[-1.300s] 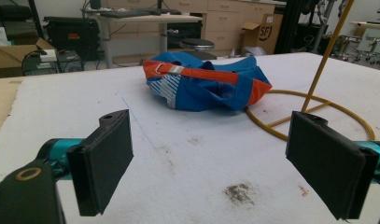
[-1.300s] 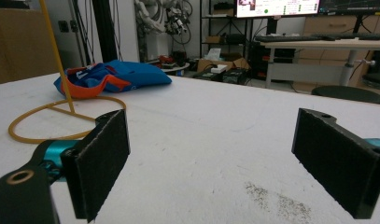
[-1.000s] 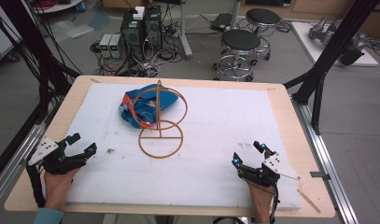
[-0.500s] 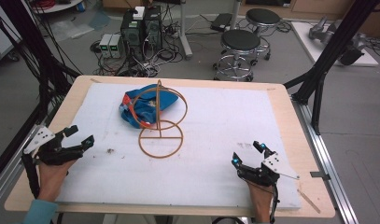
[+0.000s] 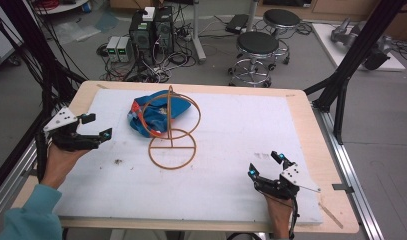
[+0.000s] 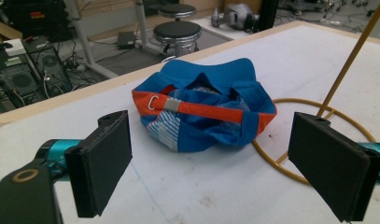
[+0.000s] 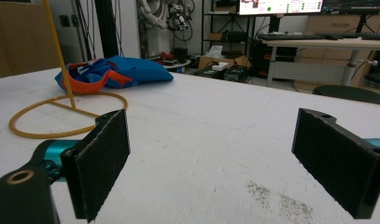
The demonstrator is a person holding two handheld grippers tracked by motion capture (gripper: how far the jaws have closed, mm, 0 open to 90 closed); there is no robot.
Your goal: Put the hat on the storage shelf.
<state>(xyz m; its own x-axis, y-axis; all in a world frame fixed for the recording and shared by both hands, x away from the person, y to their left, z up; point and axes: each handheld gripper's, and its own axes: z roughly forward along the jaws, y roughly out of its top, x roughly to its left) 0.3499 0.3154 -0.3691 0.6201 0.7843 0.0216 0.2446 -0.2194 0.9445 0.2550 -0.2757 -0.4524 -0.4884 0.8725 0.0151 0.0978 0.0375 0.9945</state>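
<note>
Both our grippers stand with jaws spread wide, holding nothing.

Our left gripper (image 5: 97,127) faces the blue and orange cap (image 6: 204,109), which lies crumpled on the white mat (image 5: 241,135) against the yellow wire stand (image 5: 171,131); our right gripper (image 5: 266,165) rests near the mat's front edge, well apart.
</note>
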